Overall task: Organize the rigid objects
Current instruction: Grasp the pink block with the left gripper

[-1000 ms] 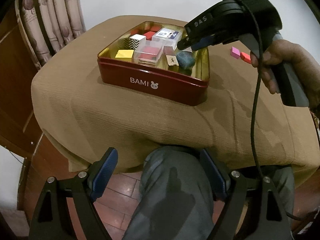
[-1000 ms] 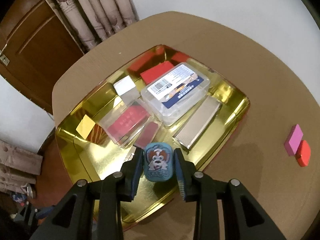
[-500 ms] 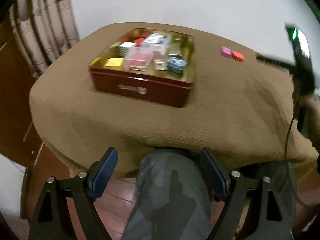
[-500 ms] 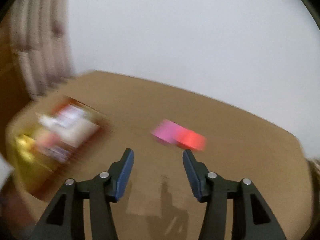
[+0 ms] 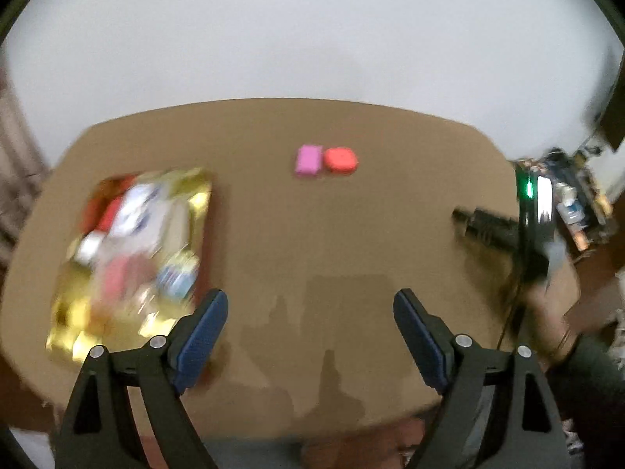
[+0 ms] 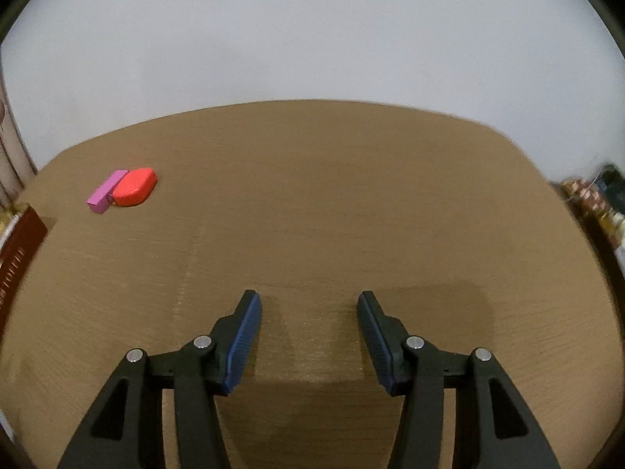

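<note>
Currently, both the left gripper [image 5: 310, 312] and right gripper [image 6: 308, 312] are held apart, empty. Pink block [image 5: 308, 160] and red block [image 5: 341, 160] are seen touching, right of the tin [image 5: 195, 179], ahead of the left jaws.

A pink block [image 5: 308, 160] and a red piece [image 5: 340, 160] lie on the tan table [image 6: 351, 211], the tin [image 5: 195, 191] is gold inside and dark red outside, and black grippers carry blue pads [image 6: 244, 342].
</note>
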{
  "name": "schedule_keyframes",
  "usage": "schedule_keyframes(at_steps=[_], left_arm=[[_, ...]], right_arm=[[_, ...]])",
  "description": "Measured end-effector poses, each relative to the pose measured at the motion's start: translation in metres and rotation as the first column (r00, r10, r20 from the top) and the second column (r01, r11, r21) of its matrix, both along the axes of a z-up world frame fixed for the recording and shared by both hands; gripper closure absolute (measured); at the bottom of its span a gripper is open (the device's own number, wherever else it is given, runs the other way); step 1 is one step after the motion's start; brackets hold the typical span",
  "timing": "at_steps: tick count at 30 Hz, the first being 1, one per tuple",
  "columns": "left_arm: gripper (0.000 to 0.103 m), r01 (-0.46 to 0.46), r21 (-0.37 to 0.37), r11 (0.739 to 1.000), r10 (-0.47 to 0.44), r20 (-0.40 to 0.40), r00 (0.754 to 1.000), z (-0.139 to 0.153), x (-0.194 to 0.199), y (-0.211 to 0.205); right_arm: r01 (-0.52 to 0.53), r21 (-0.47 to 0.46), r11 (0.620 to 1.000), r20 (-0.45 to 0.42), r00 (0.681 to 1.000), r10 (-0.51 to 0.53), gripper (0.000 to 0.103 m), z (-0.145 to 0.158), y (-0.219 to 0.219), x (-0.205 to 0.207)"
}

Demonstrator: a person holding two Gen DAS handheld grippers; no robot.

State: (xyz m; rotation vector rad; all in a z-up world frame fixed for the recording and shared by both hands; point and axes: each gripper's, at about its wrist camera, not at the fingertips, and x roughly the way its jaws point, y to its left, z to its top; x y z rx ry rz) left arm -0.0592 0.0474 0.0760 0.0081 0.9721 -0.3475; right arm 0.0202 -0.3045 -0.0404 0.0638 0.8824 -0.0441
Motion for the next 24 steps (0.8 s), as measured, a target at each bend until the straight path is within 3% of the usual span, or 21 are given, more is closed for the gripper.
schedule_keyframes(at_steps=[5,8,11,16,21,24], left_arm=[[0.019,0.007,0.146,0.989,-0.01,0.02,1.0,-0.004,0.092,-0.032],[0.019,0.003,0.181,0.983,-0.008,0.023,1.0,-0.008,0.133,-0.043],[0.02,0.002,0.165,0.986,0.007,-0.053,0.999,-0.024,0.168,-0.051],[0.036,-0.011,0.135,0.991,0.036,-0.18,0.983,-0.052,0.202,-0.057],[0.037,0.007,0.159,0.987,0.03,-0.228,0.973,-0.072,0.217,-0.063],[0.037,0.022,0.128,0.991,0.009,-0.239,0.971,-0.073,0.219,-0.066]], right_arm=[[-0.015,0.088,0.996,0.023,1.0,0.013,0.049,0.003,-0.013,0.0],[-0.046,0.13,0.99,0.033,0.999,0.042,0.049,0.004,-0.01,-0.005],[-0.066,0.155,0.986,0.045,0.997,0.059,0.049,0.004,-0.01,-0.008],[-0.076,0.178,0.981,0.067,0.996,0.065,0.049,0.007,-0.015,-0.015],[-0.08,0.195,0.978,0.083,0.994,0.065,0.049,0.012,-0.024,-0.023],[-0.081,0.197,0.977,0.086,0.994,0.066,0.049,0.011,-0.024,-0.023]])
